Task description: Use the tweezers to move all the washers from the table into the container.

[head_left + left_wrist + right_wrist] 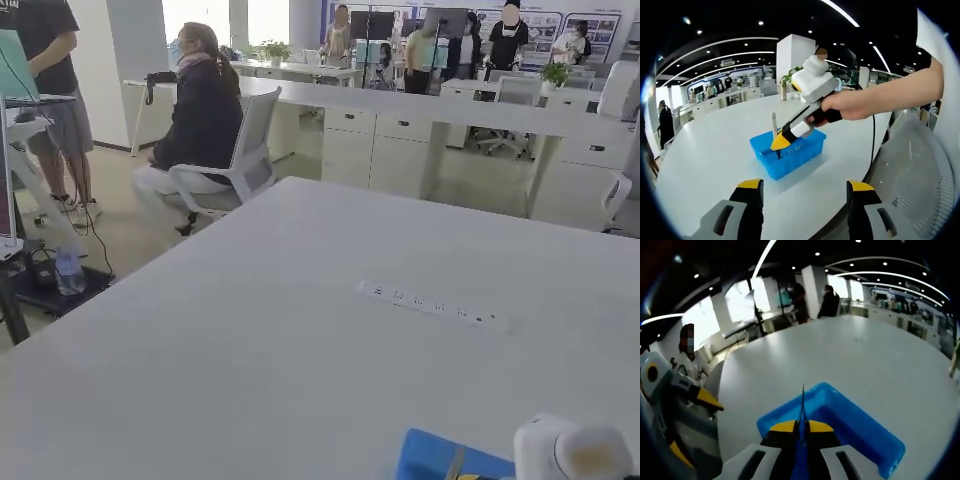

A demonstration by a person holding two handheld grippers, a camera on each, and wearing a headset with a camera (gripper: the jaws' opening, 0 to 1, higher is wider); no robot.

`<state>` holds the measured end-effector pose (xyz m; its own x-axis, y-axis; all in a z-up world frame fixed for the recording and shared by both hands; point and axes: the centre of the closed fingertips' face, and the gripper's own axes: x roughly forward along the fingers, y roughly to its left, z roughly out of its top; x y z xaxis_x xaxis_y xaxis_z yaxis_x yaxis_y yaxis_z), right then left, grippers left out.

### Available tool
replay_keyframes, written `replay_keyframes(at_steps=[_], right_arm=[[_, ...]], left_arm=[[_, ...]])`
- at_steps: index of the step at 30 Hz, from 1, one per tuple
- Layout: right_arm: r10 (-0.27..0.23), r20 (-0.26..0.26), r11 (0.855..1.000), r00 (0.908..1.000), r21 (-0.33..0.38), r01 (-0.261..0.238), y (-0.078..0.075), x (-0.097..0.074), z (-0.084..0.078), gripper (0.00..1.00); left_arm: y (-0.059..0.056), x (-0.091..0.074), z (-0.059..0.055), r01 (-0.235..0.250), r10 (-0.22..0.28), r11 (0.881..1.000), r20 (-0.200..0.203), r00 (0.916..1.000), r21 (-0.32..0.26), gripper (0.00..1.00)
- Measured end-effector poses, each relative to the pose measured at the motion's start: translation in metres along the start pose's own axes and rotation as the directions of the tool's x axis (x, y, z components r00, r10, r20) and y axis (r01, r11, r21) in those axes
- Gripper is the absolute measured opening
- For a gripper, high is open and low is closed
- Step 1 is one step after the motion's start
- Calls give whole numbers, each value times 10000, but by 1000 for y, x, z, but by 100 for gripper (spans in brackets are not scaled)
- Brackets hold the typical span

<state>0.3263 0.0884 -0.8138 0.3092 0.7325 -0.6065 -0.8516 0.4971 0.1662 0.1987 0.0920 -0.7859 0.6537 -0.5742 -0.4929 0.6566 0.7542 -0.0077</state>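
A blue container (790,159) stands on the white table (715,150), with several small washers (799,148) lying inside it. A hand holds my right gripper (781,142) tilted down over the container. That gripper (801,426) is shut on thin tweezers (802,402), whose tip (779,154) dips into the container (850,427). My left gripper (805,186) sits back from the container, open with nothing between its yellow-tipped fingers (751,185). It appears at the left of the right gripper view as the left gripper (705,400). The container's corner (440,460) peeks in at the bottom of the head view.
A white power strip (435,303) lies on the table (250,330) beyond the container. A mesh chair (920,170) and a cable (873,145) are at the table's near edge. A seated person (205,120) and others stand further back.
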Motion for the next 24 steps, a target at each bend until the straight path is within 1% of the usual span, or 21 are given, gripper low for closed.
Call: replay_keyframes(at_steps=[2,5,10,14,20,24], right_arm=[[33,-31,9999,10000,-138,-34,-1,1,0,3],[93,-36,9997,9999,-221,-94,-2,4,1,3],[17,79,9995,10000,-312,-15,-4,6,0,3],[-43,150,9998,9999,-218,46,-9,5,1,4],[-63,366,9997,9993,-233,72,-9,-2,2,4],[-90,598,9995,9982,-293,108,-9,-7,6,3]], left_arm=[[1,0,0,-17,17,10000,20,10000,-3,67],[1,0,-2,7,-8,10000,-55,10000,-33,67],[1,1,-2,-7,7,10000,-76,10000,17,67],[1,1,-3,-5,5,10000,-103,9999,5,67],[1,1,-2,-3,3,10000,-43,10000,5,66],[1,0,-2,-39,39,10000,-9,10000,-1,66]])
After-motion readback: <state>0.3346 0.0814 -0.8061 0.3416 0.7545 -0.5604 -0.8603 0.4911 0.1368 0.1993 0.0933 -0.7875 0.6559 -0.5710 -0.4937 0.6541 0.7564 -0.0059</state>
